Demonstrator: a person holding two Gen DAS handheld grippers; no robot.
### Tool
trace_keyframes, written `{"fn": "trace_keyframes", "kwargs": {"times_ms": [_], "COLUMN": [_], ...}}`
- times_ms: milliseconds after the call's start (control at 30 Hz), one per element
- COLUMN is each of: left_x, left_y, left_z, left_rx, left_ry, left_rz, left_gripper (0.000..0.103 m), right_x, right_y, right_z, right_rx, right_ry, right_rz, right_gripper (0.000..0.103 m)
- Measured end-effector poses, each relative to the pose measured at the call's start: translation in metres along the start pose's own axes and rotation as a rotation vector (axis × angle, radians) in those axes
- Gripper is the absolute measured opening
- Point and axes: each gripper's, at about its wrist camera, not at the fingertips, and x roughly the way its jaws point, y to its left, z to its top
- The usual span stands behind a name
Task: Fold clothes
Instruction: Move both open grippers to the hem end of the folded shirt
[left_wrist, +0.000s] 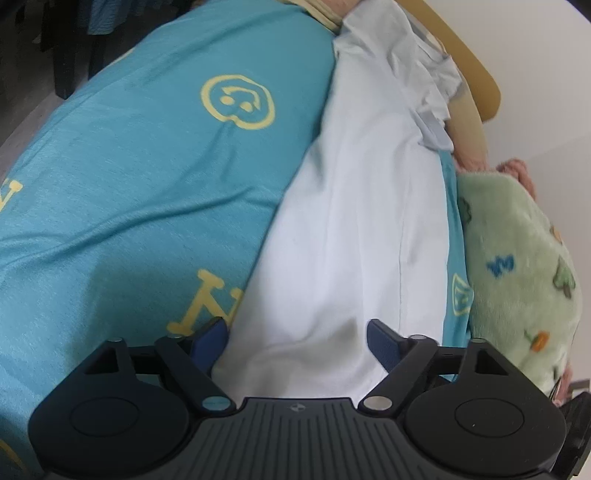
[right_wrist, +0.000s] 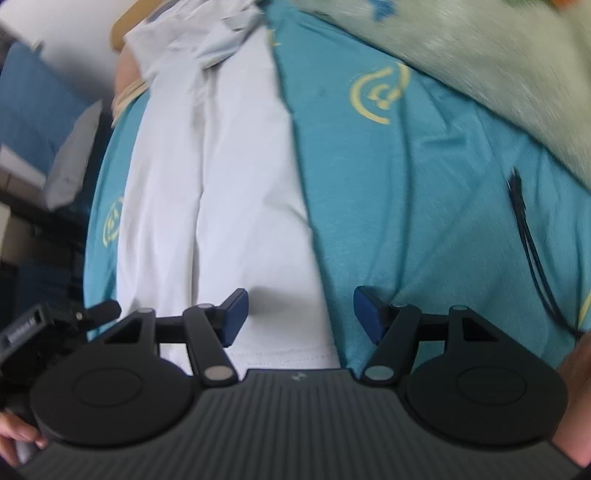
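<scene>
so, status:
garment: pale white cotton garment (left_wrist: 343, 236), lying in a long strip on the teal bedsheet with yellow prints (left_wrist: 147, 177); looks partly folded lengthwise, collar end bunched at the far side
left tool (left_wrist: 297, 341): released, pads apart, straddling the garment's near end, not pinching it
right tool (right_wrist: 300, 312): released, over the stitched hem and its right edge
nearby: green fleece blanket with small prints (left_wrist: 517, 258), beside the strip
left to do: my read, cross folds not yet made

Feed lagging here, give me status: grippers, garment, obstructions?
Left gripper open over white garment. Right gripper open at its hem. Garment flat on teal sheet. Green blanket beside, not blocking.
</scene>
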Motion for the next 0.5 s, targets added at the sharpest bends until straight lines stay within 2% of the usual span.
{"fn": "trace_keyframes", "kwargs": {"times_ms": [67,167,300,400,500], "left_x": [0.001,0.0,0.0,0.0,0.001], "left_y": [-0.001,-0.001,0.001,-0.001,0.002], "left_z": [-0.002,-0.003,-0.005,-0.006,-0.005], "left_rx": [0.002,-0.008,-0.024,-0.021,-0.041], "left_ry": [0.008,0.013,0.025,0.023,0.033], "left_rz": [-0.001,0.0,-0.023,-0.016,-0.009], "left_gripper": [0.069,0.052,0.023,0.021,0.024], "right_x": [0.001,0.001,0.0,0.002,0.005], "right_y": [0.005,0.004,0.001,-0.004,-0.018], "right_z": [-0.001,-0.001,0.0,0.001,0.002], "right_rx": [-0.036,-0.041,-0.018,0.038,0.151], "right_ry": [0.001,0.003,0.003,0.011,0.037], "right_rz": [-0.005,-0.002,0.013,0.075,0.172], "right_gripper": [0.066,0.066,0.066,0.066,0.066]}}
